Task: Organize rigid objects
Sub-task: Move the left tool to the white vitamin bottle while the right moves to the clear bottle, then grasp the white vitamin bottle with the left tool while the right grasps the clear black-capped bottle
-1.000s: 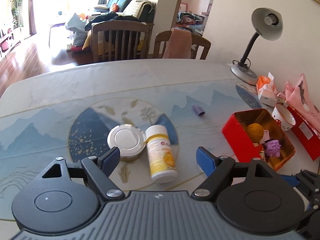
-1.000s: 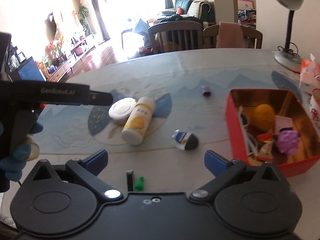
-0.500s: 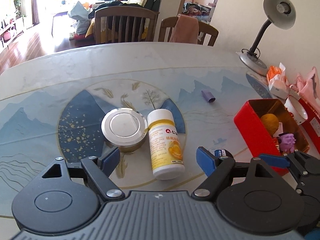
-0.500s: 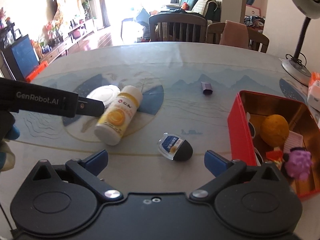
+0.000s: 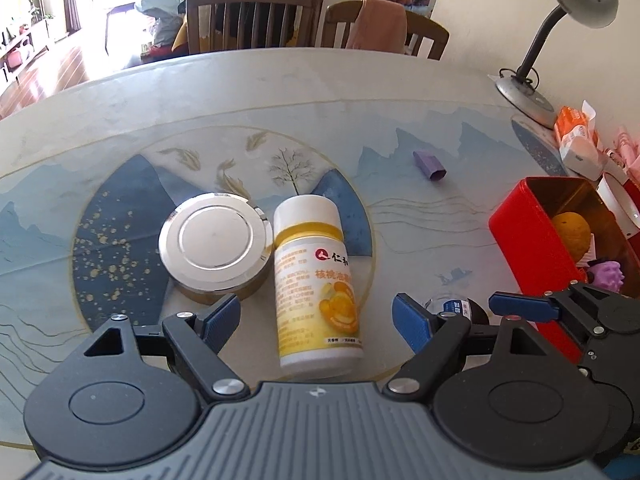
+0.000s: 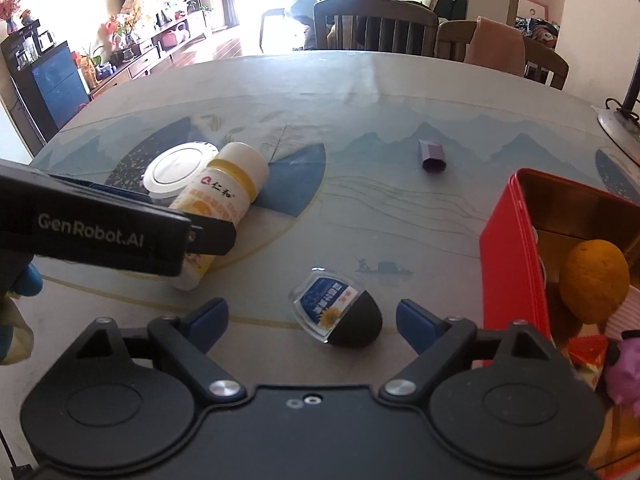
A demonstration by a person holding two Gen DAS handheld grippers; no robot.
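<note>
A white and yellow pill bottle (image 5: 316, 280) lies on its side on the table, between the open jaws of my left gripper (image 5: 318, 320). A round silver tin (image 5: 214, 246) stands just left of it. My right gripper (image 6: 312, 320) is open around a small black egg-shaped container with a blue label (image 6: 338, 314). The bottle (image 6: 220, 196) and tin (image 6: 178, 168) also show in the right wrist view, partly hidden by the left gripper's body. A red box (image 6: 516, 276) at the right holds an orange ball (image 6: 594, 280) and a purple toy (image 5: 608, 274).
A small purple tube (image 5: 428, 165) lies on the table further back. A grey desk lamp (image 5: 560, 40), an orange tissue pack (image 5: 576, 140) and a white cup stand along the right wall. Two wooden chairs (image 5: 256, 16) stand behind the table.
Both grippers have moved forward and lower. The bottle now lies between the left jaws and the black container between the right jaws. Both stay open.
</note>
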